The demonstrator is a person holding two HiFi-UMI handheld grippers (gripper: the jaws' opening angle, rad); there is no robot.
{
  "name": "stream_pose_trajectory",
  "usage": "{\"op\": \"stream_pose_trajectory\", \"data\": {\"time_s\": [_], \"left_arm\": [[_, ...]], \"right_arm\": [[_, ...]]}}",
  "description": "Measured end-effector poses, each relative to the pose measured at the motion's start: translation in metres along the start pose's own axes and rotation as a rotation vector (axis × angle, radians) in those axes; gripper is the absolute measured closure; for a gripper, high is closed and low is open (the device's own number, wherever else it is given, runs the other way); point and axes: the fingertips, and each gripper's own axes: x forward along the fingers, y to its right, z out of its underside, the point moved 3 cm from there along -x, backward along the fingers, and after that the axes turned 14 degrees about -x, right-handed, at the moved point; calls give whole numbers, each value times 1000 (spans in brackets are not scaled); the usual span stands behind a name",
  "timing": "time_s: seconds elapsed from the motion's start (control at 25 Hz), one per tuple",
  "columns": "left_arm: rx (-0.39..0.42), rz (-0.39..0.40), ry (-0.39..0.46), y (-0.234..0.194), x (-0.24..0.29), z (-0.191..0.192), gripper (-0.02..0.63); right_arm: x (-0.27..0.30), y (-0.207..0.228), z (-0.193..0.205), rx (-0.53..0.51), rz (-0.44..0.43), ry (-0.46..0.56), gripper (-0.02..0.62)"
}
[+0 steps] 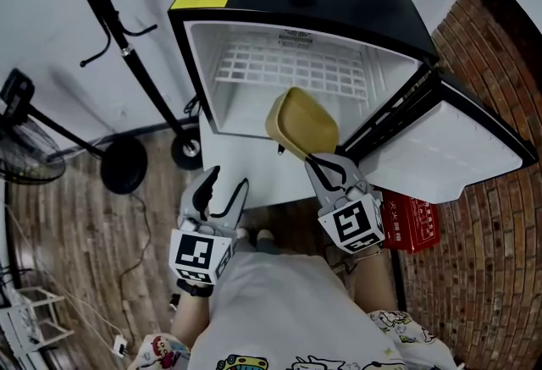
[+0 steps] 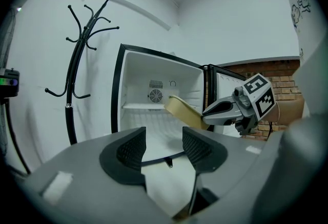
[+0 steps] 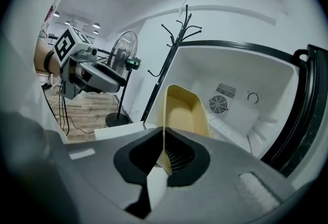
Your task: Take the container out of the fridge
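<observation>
The yellow plastic container [image 1: 302, 123] hangs tilted at the mouth of the mini fridge [image 1: 196, 72], in front of the wire shelf [image 1: 288, 63] and near the open door [image 1: 449, 148]. It looks like the pull-out itself is in hand. It would go best drawn straight back toward the person, with the far end kept off the door's inner edge. A thin-wall pinch may let the tub swing, so slow travel and a level wrist should help.

The right gripper [image 1: 315, 158] has its jaws almost together, clamped on one thin side wall of the container near its end. The left gripper [image 1: 229, 182] waits lower left, apart from the container, its jaws spread with nothing between them.
</observation>
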Motion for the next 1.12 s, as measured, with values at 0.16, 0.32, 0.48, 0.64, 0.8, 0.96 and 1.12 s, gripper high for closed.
{"op": "stream_pose_trajectory", "data": {"time_s": [0.16, 0.32, 0.48, 0.64, 0.8, 0.96, 1.12], "left_arm": [[-2, 10, -8, 1, 4, 5, 397], [-9, 25, -22, 1, 9, 8, 416], [-18, 28, -37, 2, 11, 6, 425], [-19, 30, -40, 0, 12, 12, 437], [-26, 27, -46, -2, 12, 18, 451], [-42, 25, -51, -4, 11, 22, 472], [-42, 8, -55, -6, 10, 22, 512]], "right_arm": [[-2, -5, 10, 75, -3, 6, 581], [-1, -10, 18, 137, -8, 6, 581], [-1, -14, 24, 212, -4, 19, 581], [-2, -17, 28, 265, -1, 30, 581], [-4, -22, 35, 306, 0, 27, 581], [-5, -27, 40, 352, 1, 29, 581], [-7, -32, 44, 377, -1, 31, 581]]}}
